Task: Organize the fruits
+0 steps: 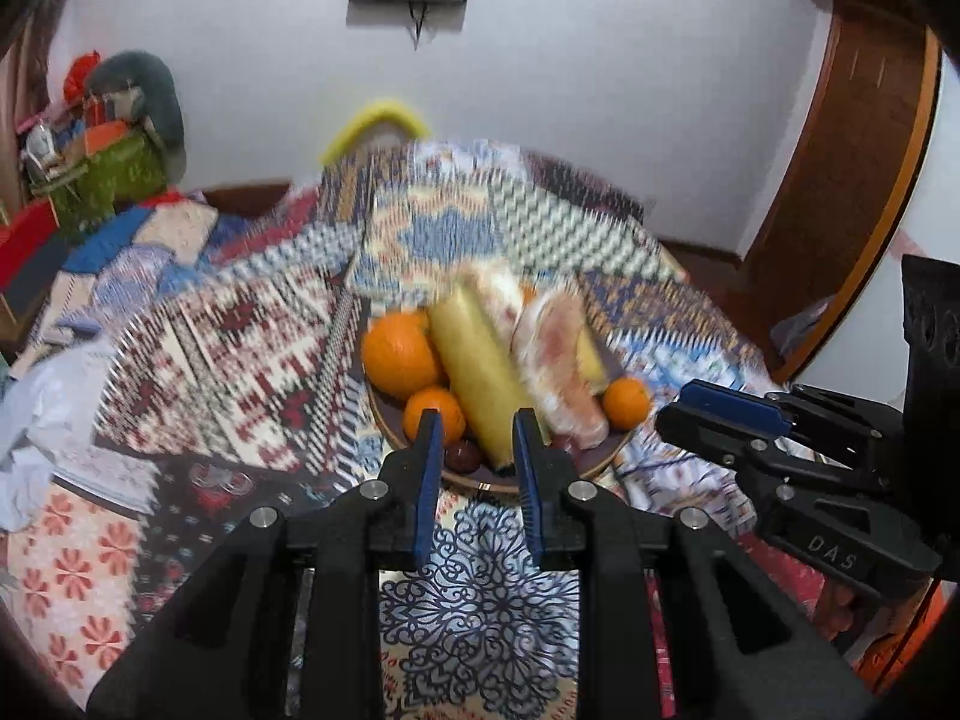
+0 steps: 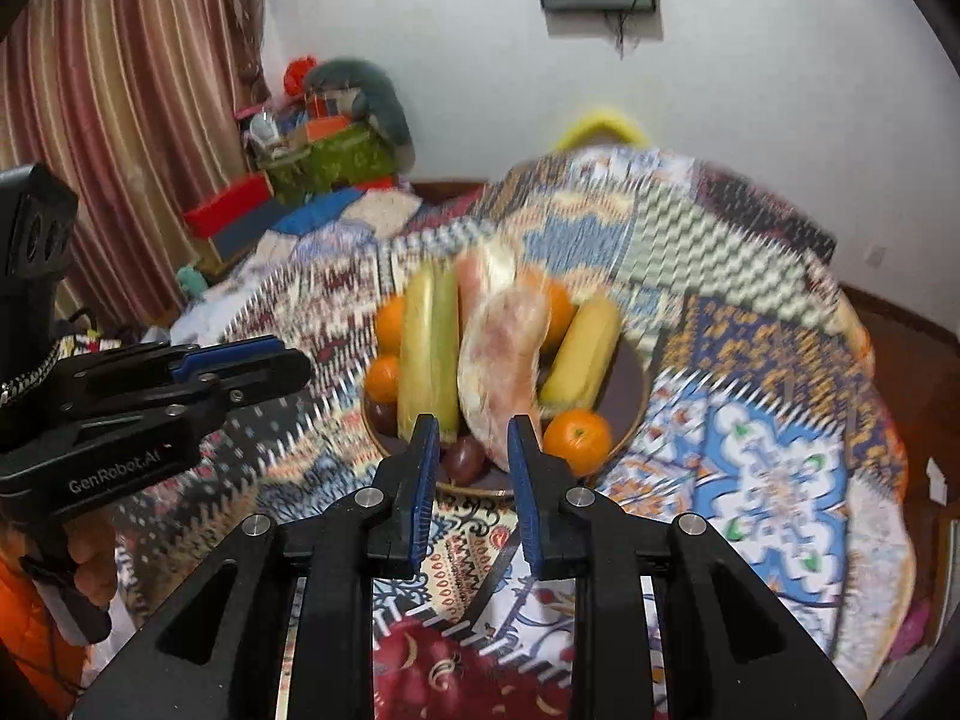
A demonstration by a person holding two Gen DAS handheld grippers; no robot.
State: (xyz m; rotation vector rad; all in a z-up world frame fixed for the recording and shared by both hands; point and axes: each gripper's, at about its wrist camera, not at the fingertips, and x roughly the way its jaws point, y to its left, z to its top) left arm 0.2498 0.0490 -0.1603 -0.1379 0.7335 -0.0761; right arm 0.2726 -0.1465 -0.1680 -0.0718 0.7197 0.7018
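A dark round plate [image 1: 606, 457] [image 2: 630, 384] of fruit sits on a patterned tablecloth. It holds oranges [image 1: 399, 354] [image 2: 577, 439], a long yellow-green fruit [image 1: 480, 372] [image 2: 427, 348], a plastic-wrapped pinkish fruit [image 1: 561, 360] [image 2: 501, 360], a banana [image 2: 585, 354] and dark plums [image 1: 462, 456] [image 2: 463, 457]. My left gripper [image 1: 477, 426] is open and empty, just short of the plate's near rim. My right gripper [image 2: 471, 429] is open and empty, also at the near rim. Each gripper shows in the other's view, the right one [image 1: 726, 414] and the left one [image 2: 264, 360].
The round table [image 2: 780, 396] is covered in patchwork cloth. A yellow chair back [image 1: 375, 123] stands behind it. Cluttered boxes and a green basket [image 1: 114, 174] sit at the far left, near a striped curtain [image 2: 120, 120]. A wooden door frame [image 1: 864, 192] is at the right.
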